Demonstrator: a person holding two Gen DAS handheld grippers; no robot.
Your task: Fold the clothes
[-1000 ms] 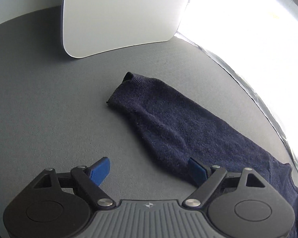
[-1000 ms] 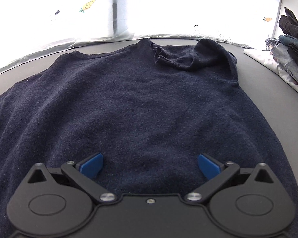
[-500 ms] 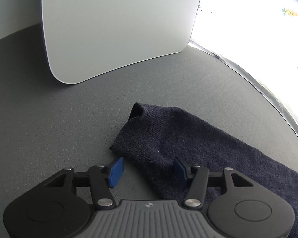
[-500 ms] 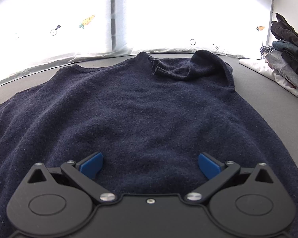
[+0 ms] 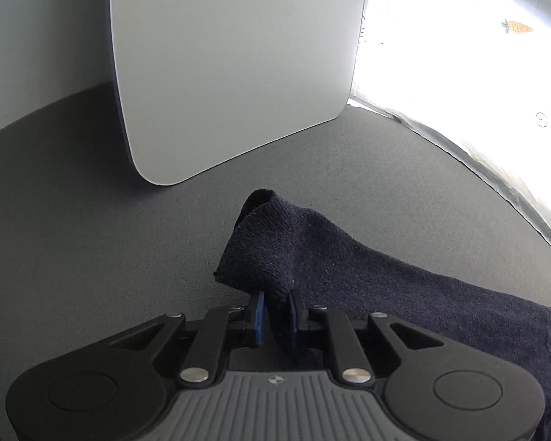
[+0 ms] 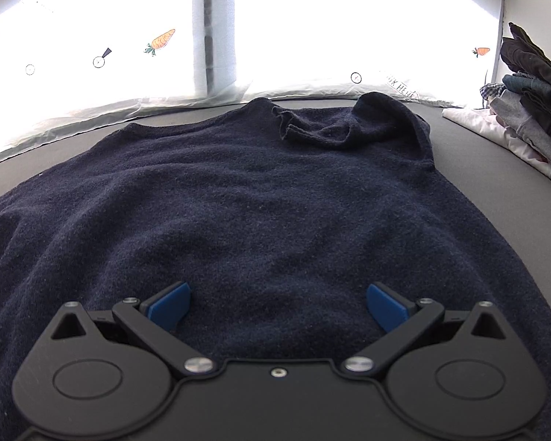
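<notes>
Since a second ago, the left gripper is pinching the sweater's cuff, its jaws having just been closing. The right gripper is hovering wide open and empty over the body spread on the table. Next likely: carrying the sleeve toward 3 o'clock, across the body.

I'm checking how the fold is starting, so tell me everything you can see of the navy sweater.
The navy sweater is a dark blue knit with a fuzzy, wool-like look. Its body lies spread flat on the grey table, neckline toward the bright curtain. One sleeve is already folded across the upper chest, rumpled. The other sleeve stretches out sideways; its ribbed cuff is lifted and pinched in the left tool. The right tool is over the lower body, open.
</notes>
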